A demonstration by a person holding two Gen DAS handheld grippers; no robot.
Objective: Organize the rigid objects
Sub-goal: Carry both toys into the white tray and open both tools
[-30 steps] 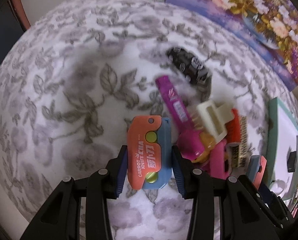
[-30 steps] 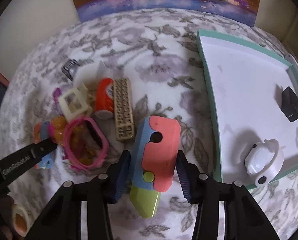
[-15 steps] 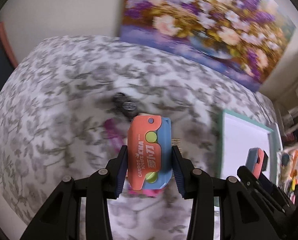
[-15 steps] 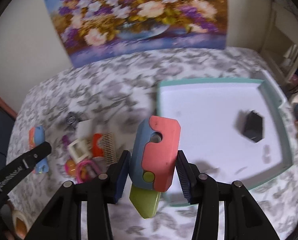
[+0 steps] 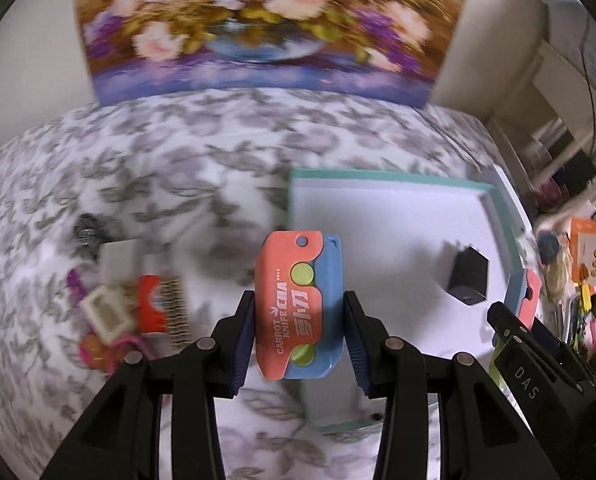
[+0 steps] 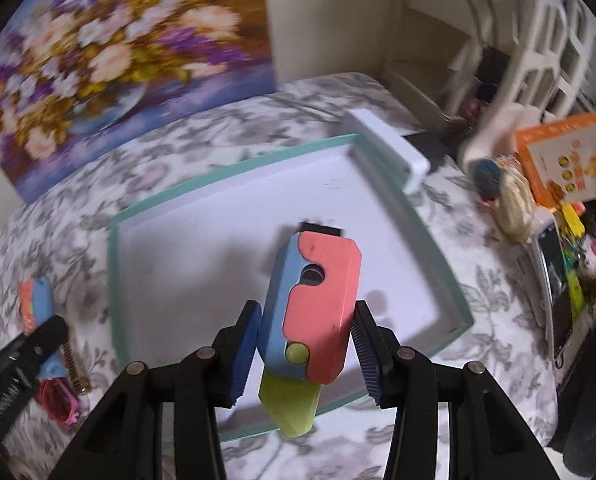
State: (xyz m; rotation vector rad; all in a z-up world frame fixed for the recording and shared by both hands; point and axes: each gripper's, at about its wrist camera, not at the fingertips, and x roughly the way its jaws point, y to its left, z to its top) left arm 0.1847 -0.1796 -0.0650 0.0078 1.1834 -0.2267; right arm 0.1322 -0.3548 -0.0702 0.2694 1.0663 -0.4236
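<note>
My left gripper (image 5: pixel 298 324) is clamped on a closed carrot knife (image 5: pixel 298 304), held over the left edge of the tray (image 5: pixel 398 178). My right gripper (image 6: pixel 304 344) is clamped on the open knife (image 6: pixel 314 312), green blade out, above the tray's middle. A black block (image 5: pixel 468 276) lies in the tray; the toy pile (image 5: pixel 134 316) sits on the tablecloth (image 5: pixel 158 160) off its left side.

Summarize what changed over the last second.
Both hand-held grippers swung from the pile of small objects toward the teal-rimmed white tray. Unchanged: left hand-held gripper grips its orange-and-blue toy carrot knife, right hand-held gripper its matching one.
</note>
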